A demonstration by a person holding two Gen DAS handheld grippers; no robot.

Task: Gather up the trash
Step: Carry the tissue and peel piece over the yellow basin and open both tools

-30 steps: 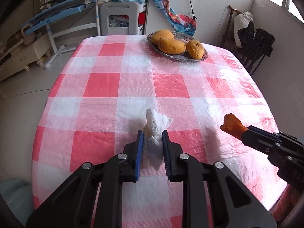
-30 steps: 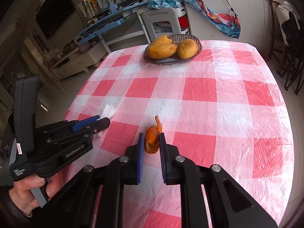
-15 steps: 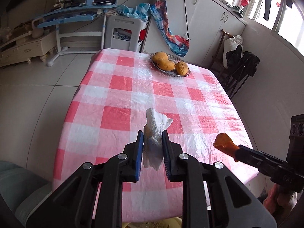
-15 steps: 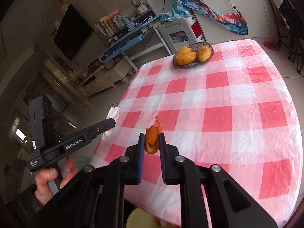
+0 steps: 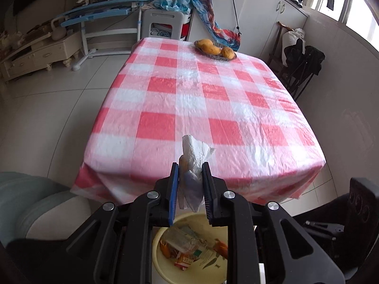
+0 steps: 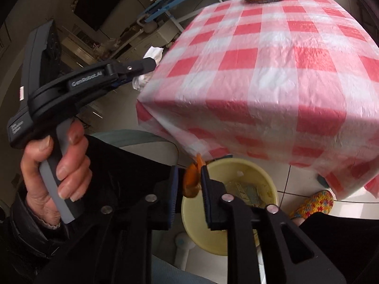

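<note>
Since a second ago both grippers have drawn back off the table (image 5: 213,108) and dropped toward the floor, so the yellow bin (image 6: 258,172) now sits below them at the table's near edge. The left gripper (image 5: 188,184) has its jaws pinched on a crumpled white tissue (image 5: 193,156), which hangs between the pads directly above the bin's opening (image 5: 189,258), where wrappers and peel already lie. The right gripper (image 6: 189,184) has its jaws closed narrowly on a piece of orange peel (image 6: 191,182), held over the bin's near-left rim rather than its middle. The step in hand looks like the drop. To do it well, the right gripper should probably shift a little further over the bin's centre before opening, since the peel so near the rim could glance off onto the floor. The tissue is light and may cling to a pad, so opening the left jaws wide, low over the bin, seems wise. The fruit dish (image 5: 215,49) at the far end is not trash.
</note>
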